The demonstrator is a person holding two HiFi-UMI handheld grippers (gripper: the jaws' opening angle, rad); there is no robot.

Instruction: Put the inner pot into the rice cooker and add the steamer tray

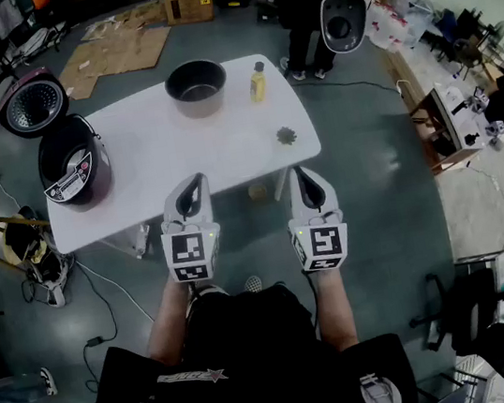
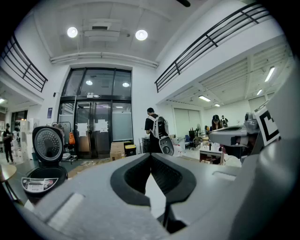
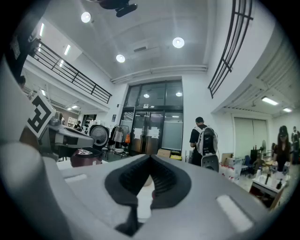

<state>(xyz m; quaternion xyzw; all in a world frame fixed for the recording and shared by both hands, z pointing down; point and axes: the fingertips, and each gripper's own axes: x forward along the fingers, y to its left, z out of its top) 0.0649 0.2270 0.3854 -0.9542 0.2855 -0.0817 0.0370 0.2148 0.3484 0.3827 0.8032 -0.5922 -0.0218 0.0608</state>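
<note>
I hold my left tongs and my right tongs side by side at the near edge of the white counter. Both are clenched tight with nothing in them. The dark inner pot stands at the far edge, with a yellow bottle near it on the right. The rice cooker sits at the left edge, its lid swung open, well apart from the pot.
</note>
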